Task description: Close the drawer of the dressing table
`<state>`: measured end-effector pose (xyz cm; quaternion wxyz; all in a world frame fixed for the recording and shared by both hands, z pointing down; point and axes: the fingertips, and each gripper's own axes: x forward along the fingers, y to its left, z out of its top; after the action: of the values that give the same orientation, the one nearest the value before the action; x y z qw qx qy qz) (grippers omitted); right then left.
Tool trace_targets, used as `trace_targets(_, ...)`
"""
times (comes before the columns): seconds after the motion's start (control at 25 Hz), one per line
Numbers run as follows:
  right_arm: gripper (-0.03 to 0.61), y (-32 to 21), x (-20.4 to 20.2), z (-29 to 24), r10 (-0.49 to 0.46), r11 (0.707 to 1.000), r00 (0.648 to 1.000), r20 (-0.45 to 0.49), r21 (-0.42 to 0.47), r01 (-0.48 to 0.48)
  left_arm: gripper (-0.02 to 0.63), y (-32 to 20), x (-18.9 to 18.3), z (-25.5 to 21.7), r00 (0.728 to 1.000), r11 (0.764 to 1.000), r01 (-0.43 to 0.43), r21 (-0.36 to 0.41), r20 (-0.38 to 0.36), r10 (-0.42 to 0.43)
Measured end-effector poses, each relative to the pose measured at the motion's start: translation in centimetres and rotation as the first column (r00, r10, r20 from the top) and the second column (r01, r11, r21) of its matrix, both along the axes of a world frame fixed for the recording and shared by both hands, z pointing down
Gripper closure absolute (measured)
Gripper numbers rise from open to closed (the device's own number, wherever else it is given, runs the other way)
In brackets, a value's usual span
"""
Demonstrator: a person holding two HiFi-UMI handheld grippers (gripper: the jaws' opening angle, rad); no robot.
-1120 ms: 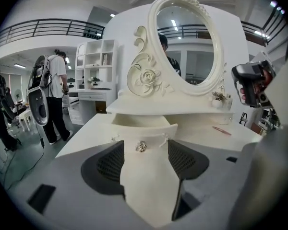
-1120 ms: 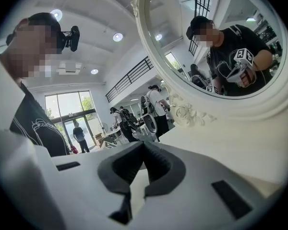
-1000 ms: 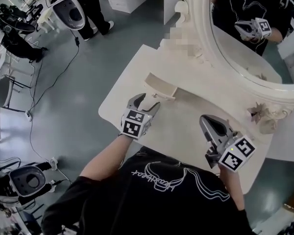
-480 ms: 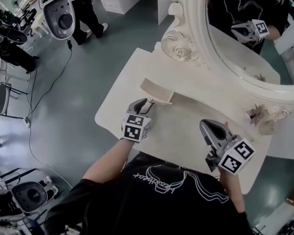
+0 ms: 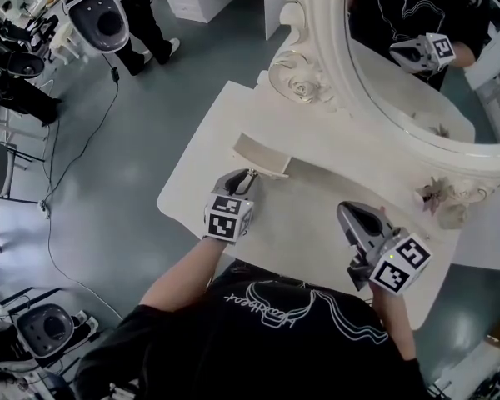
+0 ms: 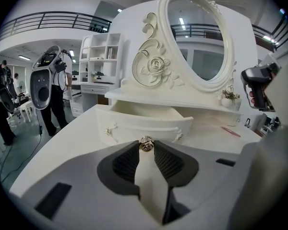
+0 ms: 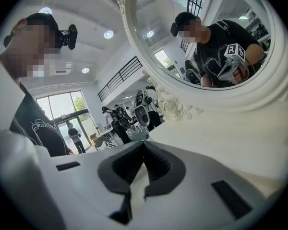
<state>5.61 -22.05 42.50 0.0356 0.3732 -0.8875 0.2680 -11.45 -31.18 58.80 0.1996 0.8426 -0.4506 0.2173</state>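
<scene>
The small cream drawer stands pulled out from under the mirror shelf onto the white dressing table. In the left gripper view its curved front faces me, and its little metal knob sits pinched between my fingertips. My left gripper has just been closing, and its jaws now press on that knob. My right gripper hovers over the table's right part, shut with nothing between its jaws, apart from the drawer.
The big oval mirror in its carved frame rises behind the drawer. A small flower ornament sits at the back right, and a thin pink stick lies on the tabletop. A person and machines stand on the floor, upper left.
The left gripper's jaws went from wide open in front of the drawer to closed on its knob. The right gripper stayed where it was.
</scene>
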Motion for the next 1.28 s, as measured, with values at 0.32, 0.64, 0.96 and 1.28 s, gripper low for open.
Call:
trace_targets(0.32,0.575,-0.1,0.3,0.1,0.008,1.0,1.0,0.006,-0.007,-0.008,0.517,-0.1,0.0,0.1,1.0,1.0,-0.009,-0.001,0.017,0.009)
trace_targets(0.64,0.575,-0.3,0.6,0.0,0.021,1.0,1.0,0.018,-0.01,-0.021,0.518,-0.2,0.0,0.1,1.0,1.0,-0.006,-0.015,0.019,0.006)
trace_targets(0.96,0.575,-0.1,0.9,0.4,0.03,0.999,0.999,0.014,-0.018,-0.029,0.518,-1.0,0.2,-0.3,1.0,1.0,-0.003,-0.012,0.006,0.003)
trace_targets(1.28,0.575,-0.2,1.3,0.4,0.043,0.999,0.999,0.013,-0.018,-0.042,0.518,-2.3,0.8,-0.4,1.0,1.0,0.002,-0.016,0.001,-0.002)
